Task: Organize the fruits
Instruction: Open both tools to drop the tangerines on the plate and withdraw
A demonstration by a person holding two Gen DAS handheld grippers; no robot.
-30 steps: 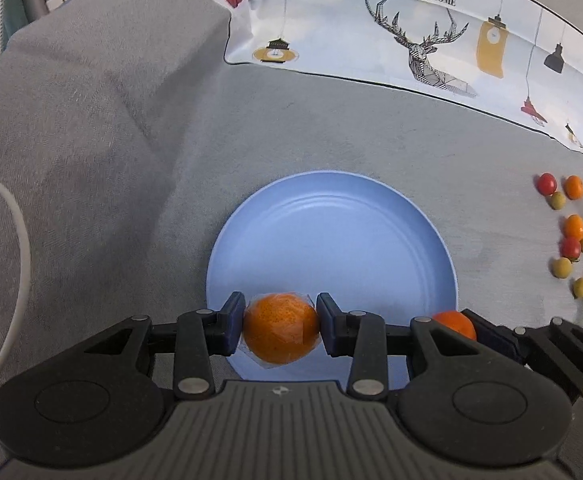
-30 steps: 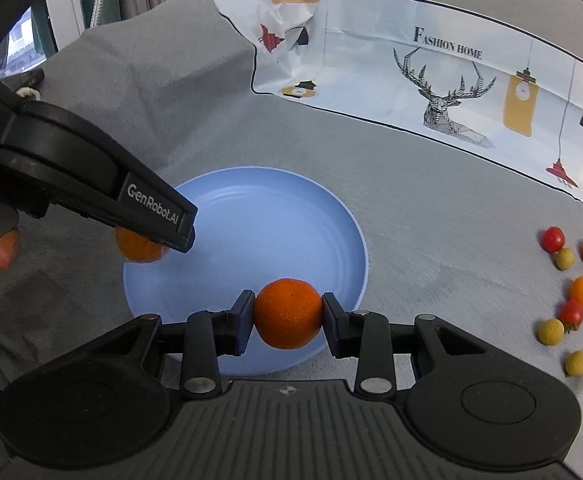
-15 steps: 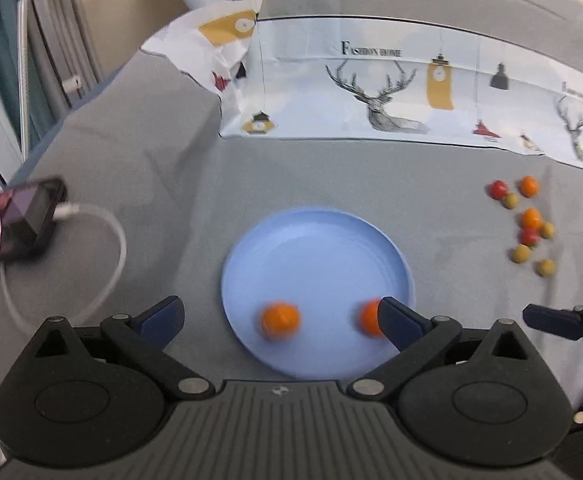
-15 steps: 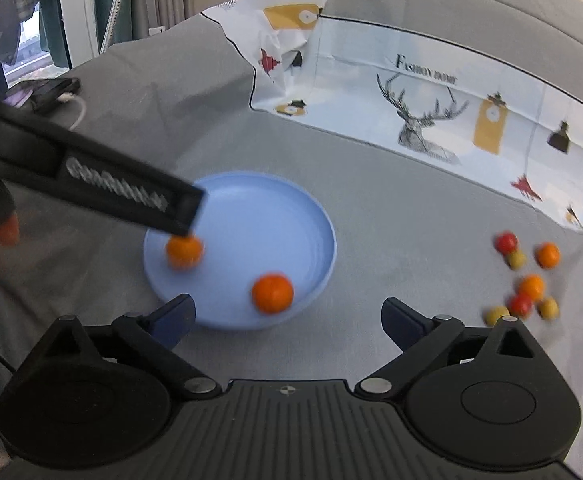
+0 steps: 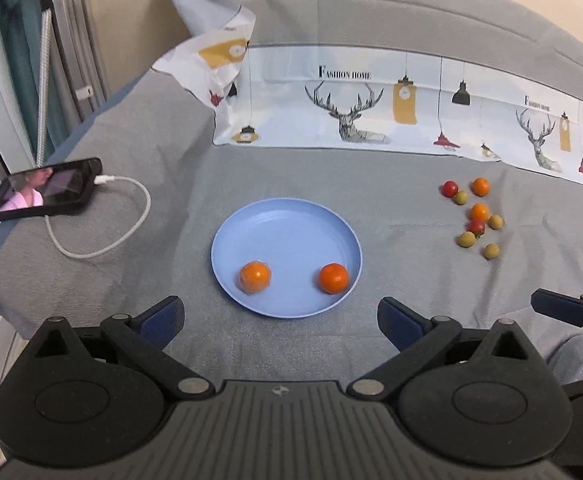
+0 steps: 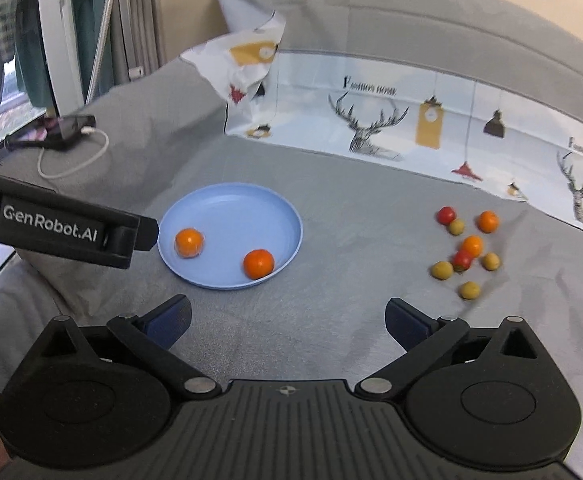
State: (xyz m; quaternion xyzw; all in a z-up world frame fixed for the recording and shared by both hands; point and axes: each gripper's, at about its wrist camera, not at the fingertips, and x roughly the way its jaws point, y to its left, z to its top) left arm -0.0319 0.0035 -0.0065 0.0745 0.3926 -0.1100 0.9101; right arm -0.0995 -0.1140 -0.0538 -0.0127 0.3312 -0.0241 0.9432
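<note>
A blue plate (image 5: 287, 216) lies on the grey cloth and also shows in the right wrist view (image 6: 235, 208). Two oranges rest in it, one left (image 5: 255, 277) (image 6: 188, 242) and one right (image 5: 333, 277) (image 6: 258, 263). Several small red, orange and yellow-green fruits (image 5: 476, 218) (image 6: 465, 251) lie loose to the right of the plate. My left gripper (image 5: 280, 318) is open and empty, pulled back above the plate's near edge. My right gripper (image 6: 287, 320) is open and empty, back from the plate and the small fruits.
A phone (image 5: 45, 194) with a white cable (image 5: 103, 240) lies at the left edge of the cloth. A printed sheet with deer (image 5: 371, 112) runs along the back. The left gripper's body (image 6: 63, 228) crosses the left of the right wrist view.
Both grippers opened and let go of their oranges, which now lie in the plate. Both grippers then drew back and up from the plate.
</note>
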